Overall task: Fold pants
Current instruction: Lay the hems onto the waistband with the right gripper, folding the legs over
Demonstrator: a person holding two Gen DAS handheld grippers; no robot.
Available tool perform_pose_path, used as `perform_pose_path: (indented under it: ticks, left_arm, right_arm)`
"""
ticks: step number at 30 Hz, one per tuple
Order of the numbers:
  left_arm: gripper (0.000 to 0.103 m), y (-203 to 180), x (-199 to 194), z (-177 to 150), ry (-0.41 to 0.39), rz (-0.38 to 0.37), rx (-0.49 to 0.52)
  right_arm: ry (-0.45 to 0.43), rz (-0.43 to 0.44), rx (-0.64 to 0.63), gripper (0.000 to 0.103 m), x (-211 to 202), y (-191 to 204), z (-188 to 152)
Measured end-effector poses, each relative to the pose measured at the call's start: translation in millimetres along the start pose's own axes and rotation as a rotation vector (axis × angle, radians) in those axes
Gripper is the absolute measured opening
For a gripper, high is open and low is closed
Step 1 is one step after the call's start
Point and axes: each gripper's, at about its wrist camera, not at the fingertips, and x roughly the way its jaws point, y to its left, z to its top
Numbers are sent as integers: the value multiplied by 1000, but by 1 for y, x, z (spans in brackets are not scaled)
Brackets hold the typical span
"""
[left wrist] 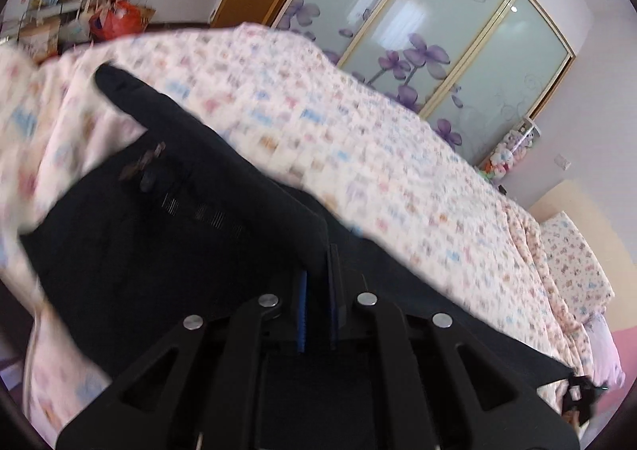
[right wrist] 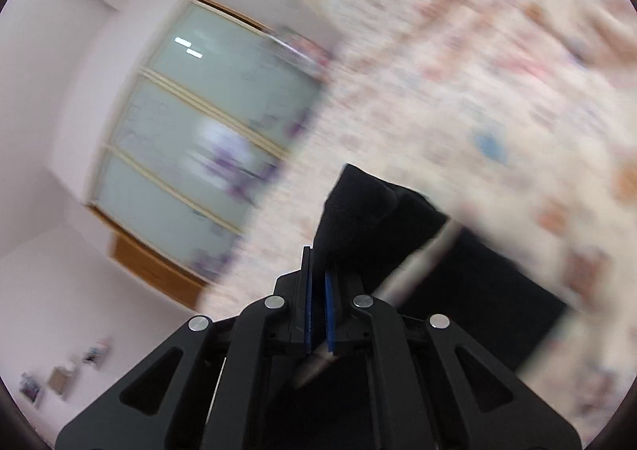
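Two grippers each pinch an edge of the soft black fabric pants (left wrist: 167, 219), which lie draped over the bed's pastel-patterned quilt (left wrist: 358, 139). The left gripper (left wrist: 318, 282) has its jaws clamped narrow on a fold; the right gripper (right wrist: 318, 282) likewise grips a stitched hem. The cloth looks light, limp, best held at the edges. No legible writing.

A bed (left wrist: 358, 139) in a pastel patterned cover is filling the room. Behind it, a frosted sliding wardrobe (left wrist: 430, 32) with purple flowers is reflecting light between pale walls (left wrist: 597, 71).
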Motion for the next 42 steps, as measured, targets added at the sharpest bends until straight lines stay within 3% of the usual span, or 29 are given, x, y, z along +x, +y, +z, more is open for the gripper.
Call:
perform_pose_path:
  ticks: [3, 5, 11, 15, 18, 20, 22, 24, 25, 27, 28, 35, 42]
  left_arm:
    - [8, 21, 1, -34, 55, 2, -47]
    - [8, 37, 3, -53, 79, 8, -92]
    - [8, 42, -1, -63, 35, 0, -86]
    - [11, 41, 4, -60, 53, -4, -64]
    - [30, 48, -1, -55, 56, -16, -71]
    - [54, 55, -5, -51, 46, -18, -97]
    - [57, 66, -8, -45, 45, -44, -138]
    - [61, 76, -6, -36, 62, -76, -187]
    - [63, 82, -4, -31, 77, -94, -216]
    - [64, 94, 6, -24, 129, -145, -293]
    - [64, 99, 11, -20, 152, -166, -334]
    - [62, 122, 25, -10, 196, -208, -507]
    - [59, 121, 25, -6, 189, -190, -501]
  right_arm:
    - [52, -48, 105, 5, 2, -42, -18]
    - [53, -49, 113, 5, 0, -49, -24]
    - [25, -11, 128, 5, -15, -45, -28]
    - [38, -62, 111, 5, -12, -45, -29]
    - [58, -80, 114, 8, -8, -42, -27]
    - [79, -88, 117, 9, -6, -40, -24]
    - [98, -92, 120, 13, -4, -40, -24]
    - [117, -78, 131, 26, -4, -39, -25]
    - [123, -70, 135, 40, -4, -39, -25]
    - [120, -42, 131, 54, -5, -33, -26]
    - [123, -45, 122, 55, -3, -30, -26]
    - [205, -82, 134, 52, 12, -28, -28]
    - [261, -56, 192, 46, 14, -29, -34]
